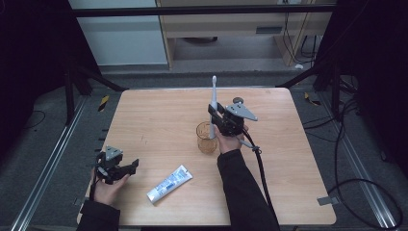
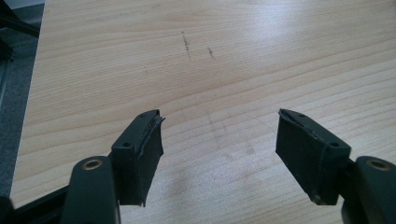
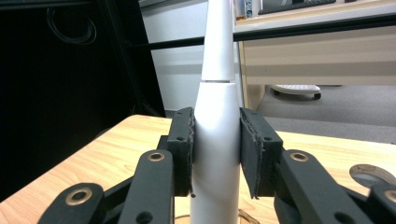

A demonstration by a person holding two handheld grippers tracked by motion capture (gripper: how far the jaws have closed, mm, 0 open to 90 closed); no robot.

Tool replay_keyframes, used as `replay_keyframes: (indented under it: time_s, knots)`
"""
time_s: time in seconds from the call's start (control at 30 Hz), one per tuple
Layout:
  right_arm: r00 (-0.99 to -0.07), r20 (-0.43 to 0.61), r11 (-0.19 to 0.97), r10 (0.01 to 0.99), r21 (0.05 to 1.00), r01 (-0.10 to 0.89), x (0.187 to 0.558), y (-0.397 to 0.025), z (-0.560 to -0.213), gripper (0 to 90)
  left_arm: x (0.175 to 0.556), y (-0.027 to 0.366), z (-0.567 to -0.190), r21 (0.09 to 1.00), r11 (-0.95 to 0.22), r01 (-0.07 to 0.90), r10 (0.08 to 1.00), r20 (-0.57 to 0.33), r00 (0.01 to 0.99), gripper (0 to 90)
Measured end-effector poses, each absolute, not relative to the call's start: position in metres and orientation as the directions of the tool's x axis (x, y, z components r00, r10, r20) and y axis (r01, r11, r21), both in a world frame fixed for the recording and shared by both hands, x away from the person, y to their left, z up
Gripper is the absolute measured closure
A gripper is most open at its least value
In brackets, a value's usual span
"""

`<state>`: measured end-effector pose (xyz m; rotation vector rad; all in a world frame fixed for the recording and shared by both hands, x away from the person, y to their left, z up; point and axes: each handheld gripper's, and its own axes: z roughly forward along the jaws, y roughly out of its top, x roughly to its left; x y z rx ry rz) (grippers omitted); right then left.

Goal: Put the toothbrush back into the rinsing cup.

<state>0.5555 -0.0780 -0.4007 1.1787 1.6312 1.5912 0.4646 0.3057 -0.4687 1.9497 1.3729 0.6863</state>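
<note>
A white electric toothbrush [image 1: 212, 103] stands upright with its lower end inside a clear amber cup [image 1: 206, 138] near the table's middle. My right gripper [image 1: 215, 115] is shut on the toothbrush's body [image 3: 215, 140], both pads pressed against its sides, just above the cup's rim [image 3: 245, 215]. A white and blue toothpaste tube [image 1: 169, 183] lies flat on the table toward the front. My left gripper [image 1: 131, 166] rests low at the front left, left of the tube, open with bare wood between its pads [image 2: 140, 149].
The wooden table [image 1: 159, 120] has bare room at its left and back. A small round dark object [image 1: 237, 100] lies behind the right gripper. A black cable [image 1: 262, 173] trails from the right gripper toward the front. Metal rails and dark floor surround the table.
</note>
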Motion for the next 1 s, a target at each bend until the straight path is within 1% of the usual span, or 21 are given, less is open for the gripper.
replay_keyframes:
  time_s: [0.67,1.0]
  knots:
    - [-0.464,0.164,-0.027,0.870,0.957,0.288,0.550,-0.083,-0.421,67.3,0.465,0.305,-0.469,0.752,-0.246,0.611,0.947,0.052,0.318,30.6]
    - [-0.484,0.124,0.040,0.866,0.948,0.314,0.549,-0.079,-0.429,67.2,0.465,0.304,-0.469,0.753,-0.246,0.611,0.947,0.052,0.318,30.6]
